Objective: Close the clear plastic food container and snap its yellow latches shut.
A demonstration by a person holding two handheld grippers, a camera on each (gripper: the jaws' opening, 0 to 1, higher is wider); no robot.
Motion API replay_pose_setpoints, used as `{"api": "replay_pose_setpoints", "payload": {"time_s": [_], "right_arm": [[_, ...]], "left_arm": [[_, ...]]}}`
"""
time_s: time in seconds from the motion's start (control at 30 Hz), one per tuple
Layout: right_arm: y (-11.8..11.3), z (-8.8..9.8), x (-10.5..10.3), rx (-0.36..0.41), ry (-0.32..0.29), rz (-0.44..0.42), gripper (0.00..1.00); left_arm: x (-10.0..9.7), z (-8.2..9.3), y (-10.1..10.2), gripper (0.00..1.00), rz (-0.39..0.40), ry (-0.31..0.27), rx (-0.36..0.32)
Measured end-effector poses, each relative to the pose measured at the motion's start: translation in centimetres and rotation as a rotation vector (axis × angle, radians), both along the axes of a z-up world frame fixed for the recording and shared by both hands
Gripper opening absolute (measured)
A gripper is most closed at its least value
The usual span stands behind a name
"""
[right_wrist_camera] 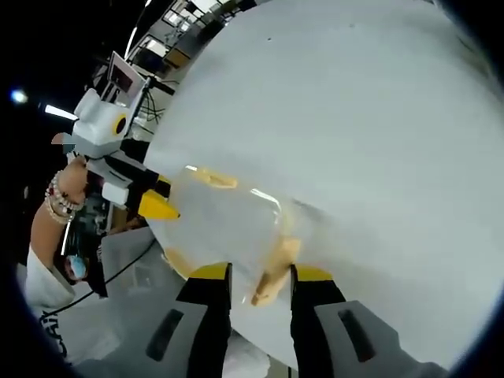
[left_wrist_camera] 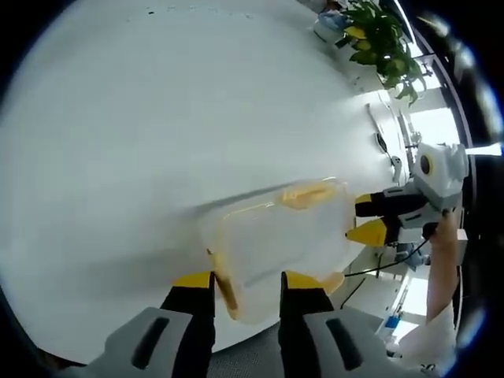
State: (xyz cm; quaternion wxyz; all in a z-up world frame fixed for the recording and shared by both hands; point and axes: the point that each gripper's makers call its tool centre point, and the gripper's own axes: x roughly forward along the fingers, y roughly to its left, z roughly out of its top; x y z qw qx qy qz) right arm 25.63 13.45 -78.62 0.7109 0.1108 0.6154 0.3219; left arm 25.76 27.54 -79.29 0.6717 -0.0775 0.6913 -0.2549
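Left gripper view showed the container lying lengthwise on the white table, the left gripper open astride its near latch; the right gripper open around the opposite latch

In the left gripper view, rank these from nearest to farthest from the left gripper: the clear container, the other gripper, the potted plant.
1. Clear container, straight ahead of the left gripper, at the jaw tips.
2. Right gripper, at the container's far right side.
3. Potted plant, upper right, at the white table's far edge.
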Motion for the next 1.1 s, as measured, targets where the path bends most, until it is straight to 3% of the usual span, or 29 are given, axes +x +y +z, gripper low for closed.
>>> {"api": "replay_pose_setpoints", "payload": {"time_s": [0.43, 0.6, 0.93, 0.97, 1.0, 1.1], "right_arm": [[-0.2, 0.0, -0.2, -0.001, 0.014, -0.008, 0.23], [-0.3, -0.1, -0.4, 0.021, 0.045, -0.060, 0.22], [-0.2, -0.2, -0.1, 0.022, 0.045, -0.088, 0.20], [0.9, 0.5, -0.5, 0.102, 0.072, -0.070, 0.17], [-0.1, 0.3, 0.1, 0.035, 0.049, -0.092, 0.17], [0.0, 0.8, 0.4, 0.037, 0.041, -0.098, 0.18]], "left_arm": [[0.9, -0.4, 1.0, 0.25, 0.004, -0.009, -0.001], [1.2, -0.3, 1.2, 0.25, 0.007, -0.013, 0.003], [1.3, 0.1, 1.0, 0.25, 0.008, -0.016, 0.010], [1.2, 0.2, 0.9, 0.25, 0.005, -0.019, 0.008], [1.2, 0.2, 1.0, 0.25, 0.006, -0.017, 0.012], [1.1, 0.3, 0.9, 0.25, 0.004, -0.016, 0.012]]}}
